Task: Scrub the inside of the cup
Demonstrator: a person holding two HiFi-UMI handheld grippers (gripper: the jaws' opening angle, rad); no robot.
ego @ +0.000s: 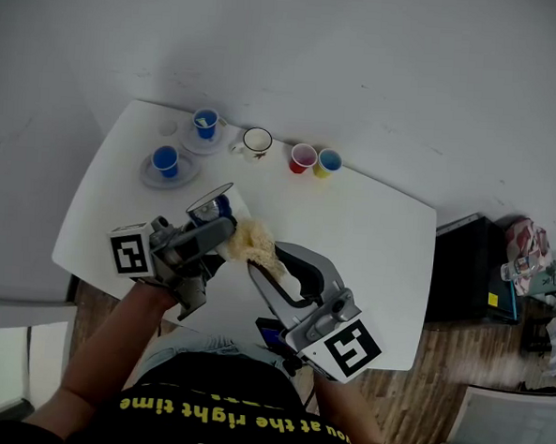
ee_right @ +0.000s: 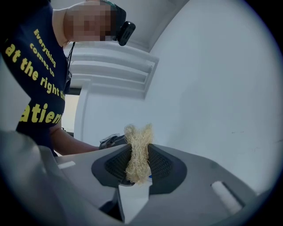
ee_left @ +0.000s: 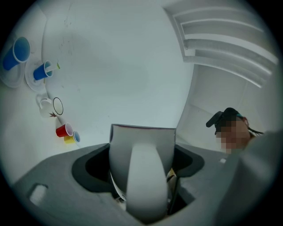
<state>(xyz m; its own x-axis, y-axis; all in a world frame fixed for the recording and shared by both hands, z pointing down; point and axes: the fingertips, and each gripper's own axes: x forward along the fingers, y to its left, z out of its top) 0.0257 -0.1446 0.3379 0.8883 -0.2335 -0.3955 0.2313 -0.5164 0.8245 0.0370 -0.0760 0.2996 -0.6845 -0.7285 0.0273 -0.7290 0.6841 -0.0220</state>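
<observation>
Left gripper: jaws closed on the cup, one pad on each side, handle turned back toward my hand. The cup is in the air above the near part of the worktop.

Right gripper: jaws partly closed, pinching a pale fibre scrubber at its waist, with a tuft standing past the tips. The scrubber sits just beside the cup wall, not yet in the mouth; I cannot tell if it touches.

Step in hand, my reading: get the tuft inside. Enter along the cup's axis, press the fibre on the inner wall, sweep round, then reach the bottom. Hold the pinch firm and the tips off the rim.

The long axis runs base to rim, with the mouth upward and tipped a little away from me
</observation>
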